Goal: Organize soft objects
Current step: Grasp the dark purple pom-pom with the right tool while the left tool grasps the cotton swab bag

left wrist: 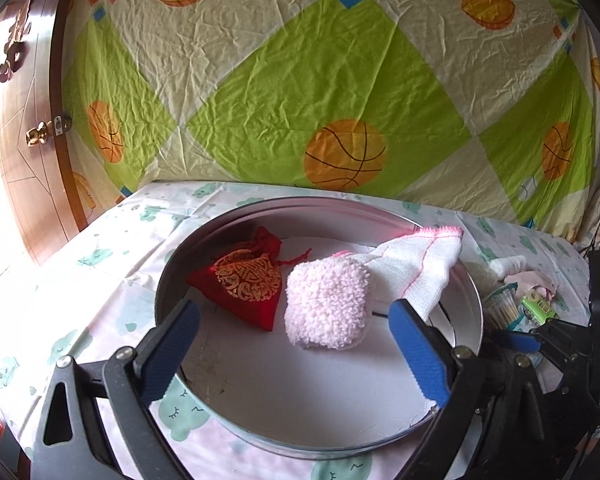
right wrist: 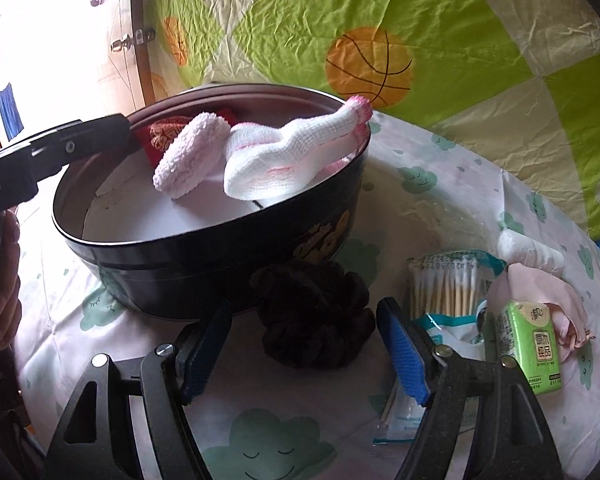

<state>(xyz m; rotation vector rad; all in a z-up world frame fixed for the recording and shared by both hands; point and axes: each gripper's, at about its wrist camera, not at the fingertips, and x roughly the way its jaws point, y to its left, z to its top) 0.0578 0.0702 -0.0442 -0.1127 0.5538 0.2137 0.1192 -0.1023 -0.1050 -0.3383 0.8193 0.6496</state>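
A round black tin (left wrist: 188,240) holds a red pouch with gold print (left wrist: 244,284), a fluffy pink piece (left wrist: 328,304) and a white cloth with pink edging (left wrist: 420,264) that drapes over the far rim. My left gripper (left wrist: 294,312) hangs over the tin's near side, open, with the fluffy pink piece lying loose ahead of its blue pads. In the right wrist view a dark brown fuzzy scrunchie (right wrist: 316,316) lies on the table against the tin's wall (right wrist: 220,264). My right gripper (right wrist: 302,312) is open and straddles the scrunchie without pressing on it.
Right of the scrunchie lie a cotton swab packet (right wrist: 448,288), a green tissue pack (right wrist: 528,348), a pale pink cloth (right wrist: 540,292) and a white roll (right wrist: 532,252). A basketball-print sheet (left wrist: 340,80) hangs behind the table. A wooden door (left wrist: 24,140) stands at left.
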